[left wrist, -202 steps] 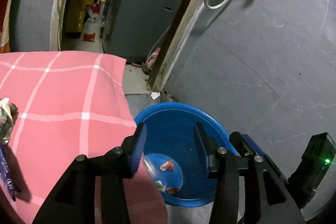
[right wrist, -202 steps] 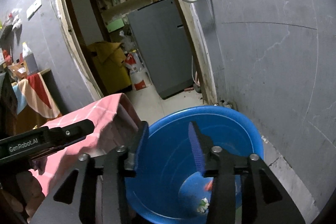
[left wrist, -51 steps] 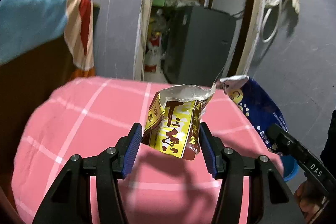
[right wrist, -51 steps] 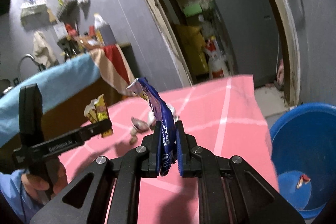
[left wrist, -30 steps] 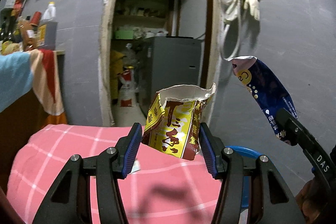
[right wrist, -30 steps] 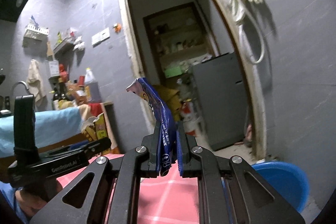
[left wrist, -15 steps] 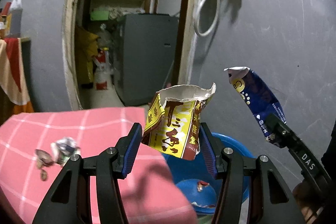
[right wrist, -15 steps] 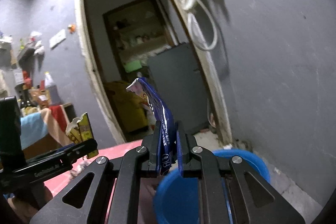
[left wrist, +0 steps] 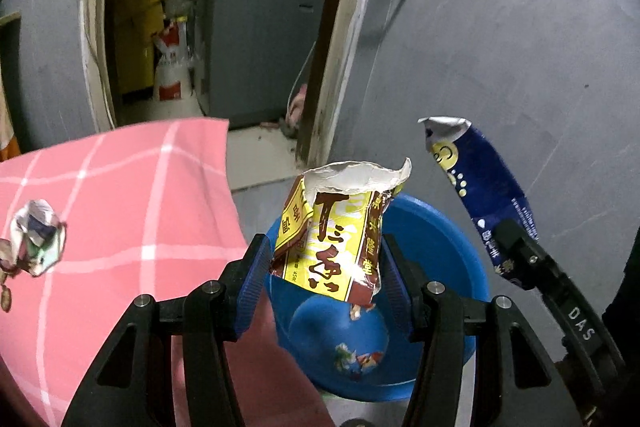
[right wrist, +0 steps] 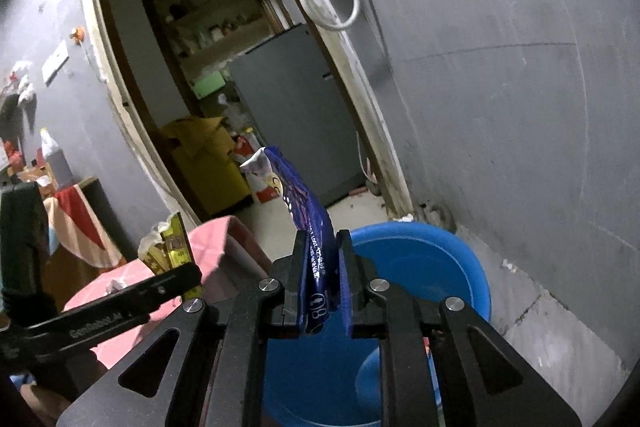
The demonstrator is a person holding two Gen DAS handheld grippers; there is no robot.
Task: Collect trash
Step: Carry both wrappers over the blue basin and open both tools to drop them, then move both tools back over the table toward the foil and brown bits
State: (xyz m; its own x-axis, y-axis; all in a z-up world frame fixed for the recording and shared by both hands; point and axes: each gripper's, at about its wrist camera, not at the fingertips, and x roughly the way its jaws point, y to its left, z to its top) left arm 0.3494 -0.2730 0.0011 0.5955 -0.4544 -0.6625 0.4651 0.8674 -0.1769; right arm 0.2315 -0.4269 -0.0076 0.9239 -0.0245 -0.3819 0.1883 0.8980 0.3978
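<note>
The left gripper [left wrist: 324,279] is clamped on a torn yellow-and-brown snack bag [left wrist: 336,231], holding it upright over the blue basin [left wrist: 452,251]. Beside it, the right gripper [right wrist: 322,283] has a blue wrapper [right wrist: 308,227] between its jaws, which are just starting to part. Scraps lie in the basin's bottom. Left of it, crumpled trash [left wrist: 36,235] sits on the pink checked cloth [left wrist: 132,195]. Beyond, a doorway shows a grey fridge [left wrist: 260,27].

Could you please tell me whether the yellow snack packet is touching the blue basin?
Apart: the right wrist view shows the yellow snack packet held above the pink cloth, clear of the blue basin.
</note>
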